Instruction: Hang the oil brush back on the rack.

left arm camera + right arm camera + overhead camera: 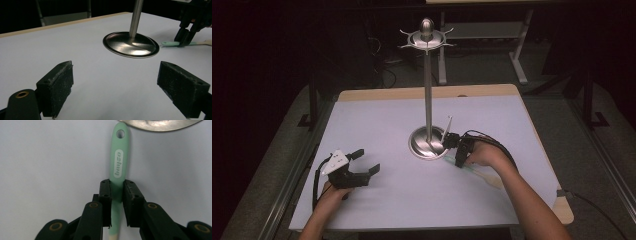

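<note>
A utensil with a mint-green handle (118,165) and a pale far end (489,178) lies flat on the white mat, its hole end close to the metal stand's round base (426,144). My right gripper (117,192) points down over it, its pads pressed on both sides of the handle. In the left gripper view the green handle (170,43) pokes out past the right gripper (185,40). My left gripper (367,161) rests at the front left of the mat, open wide with nothing between its pads (60,87).
The stand's thin pole rises from the base (131,45) to a hooked crown (427,37) above the table's back. The white mat (377,115) covers a wooden table, with wood showing along the far edge and at the front right corner (564,210).
</note>
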`<state>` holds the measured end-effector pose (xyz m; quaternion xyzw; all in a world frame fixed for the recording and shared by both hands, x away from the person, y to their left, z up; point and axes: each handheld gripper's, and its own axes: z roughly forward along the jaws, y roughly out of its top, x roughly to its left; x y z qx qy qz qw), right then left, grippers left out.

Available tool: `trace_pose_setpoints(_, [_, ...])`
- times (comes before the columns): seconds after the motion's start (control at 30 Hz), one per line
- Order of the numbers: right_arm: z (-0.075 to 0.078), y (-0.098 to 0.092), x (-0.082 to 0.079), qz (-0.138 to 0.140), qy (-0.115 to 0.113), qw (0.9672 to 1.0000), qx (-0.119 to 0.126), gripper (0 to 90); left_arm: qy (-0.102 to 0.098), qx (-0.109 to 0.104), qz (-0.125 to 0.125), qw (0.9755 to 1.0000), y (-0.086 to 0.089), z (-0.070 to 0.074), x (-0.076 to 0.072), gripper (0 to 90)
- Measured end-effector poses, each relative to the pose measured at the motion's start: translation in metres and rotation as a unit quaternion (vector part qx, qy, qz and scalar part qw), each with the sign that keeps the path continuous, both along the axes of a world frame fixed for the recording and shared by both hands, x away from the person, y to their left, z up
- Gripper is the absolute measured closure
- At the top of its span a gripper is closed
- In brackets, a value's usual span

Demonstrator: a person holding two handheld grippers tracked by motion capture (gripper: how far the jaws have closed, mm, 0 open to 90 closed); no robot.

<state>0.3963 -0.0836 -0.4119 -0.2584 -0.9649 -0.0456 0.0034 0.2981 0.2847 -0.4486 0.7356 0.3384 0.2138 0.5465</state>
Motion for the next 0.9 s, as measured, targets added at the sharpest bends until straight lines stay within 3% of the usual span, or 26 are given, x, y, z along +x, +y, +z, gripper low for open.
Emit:
trace_pose_setpoints(0.3, [0.016,-0.019,-0.005,-0.01,-0.027,0.9979,0.058,77.6,0.0,0.0,0.001,1.0,0.0,0.0,0.0,13.0])
trace_pose_setpoints(0.4, [0.022,-0.029,-0.008,-0.021,-0.043,0.9949,0.089,77.5,0.002,-0.002,0.002,1.0,0.0,0.0,0.0,13.0])
trace_pose_setpoints(0.5, [0.03,-0.039,-0.012,-0.031,-0.063,0.9898,0.124,77.5,0.002,0.001,0.002,1.0,0.0,0.0,0.0,13.1])
trace_pose_setpoints(0.53, [0.03,-0.039,-0.012,-0.031,-0.063,0.9898,0.124,77.5,0.002,0.001,0.002,1.0,0.0,0.0,0.0,13.0])
trace_pose_setpoints(0.57, [0.035,-0.047,-0.015,-0.041,-0.074,0.9854,0.148,77.6,0.002,-0.001,0.002,1.0,0.0,0.0,0.0,13.0])
trace_pose_setpoints(0.6, [0.037,-0.051,-0.016,-0.043,-0.081,0.9831,0.158,77.6,0.001,0.0,0.001,1.0,0.0,0.0,0.0,13.0])
trace_pose_setpoints(0.7, [0.042,-0.062,-0.02,-0.052,-0.095,0.9767,0.185,77.6,0.002,-0.001,0.002,1.0,0.0,0.0,0.0,13.0])
trace_pose_setpoints(0.73, [0.042,-0.062,-0.02,-0.052,-0.095,0.9767,0.185,77.6,0.002,-0.001,0.002,1.0,0.0,0.0,0.0,13.0])
trace_pose_setpoints(0.77, [0.045,-0.068,-0.023,-0.066,-0.102,0.9719,0.202,77.6,0.002,0.0,0.002,1.0,0.0,0.0,0.0,13.0])
trace_pose_setpoints(0.9, [0.05,-0.08,-0.026,-0.08,-0.118,0.9597,0.242,77.6,0.003,0.003,0.002,1.0,0.0,0.0,0.0,13.0])
